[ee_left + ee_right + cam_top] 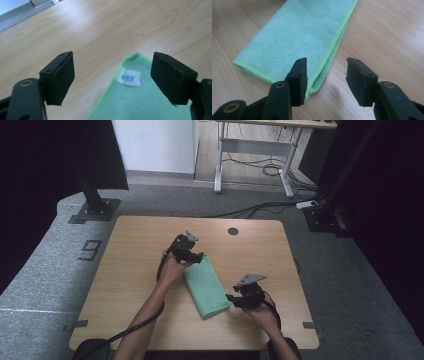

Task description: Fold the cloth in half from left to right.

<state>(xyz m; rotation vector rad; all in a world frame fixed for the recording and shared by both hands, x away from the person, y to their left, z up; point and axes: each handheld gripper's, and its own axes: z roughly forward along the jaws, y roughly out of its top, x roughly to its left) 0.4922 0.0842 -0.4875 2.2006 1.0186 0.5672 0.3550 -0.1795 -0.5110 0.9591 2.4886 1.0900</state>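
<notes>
Wooden table (130, 270), folded green cloth (206, 287) lying flat near its middle

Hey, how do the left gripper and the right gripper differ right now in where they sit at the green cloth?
The left gripper sits at the far end of the green cloth, over the corner with the white label; the right gripper sits at the near corner, where the folded edges meet. The left's jaws gape wider than the right's. Both are open, holding nothing.
</notes>
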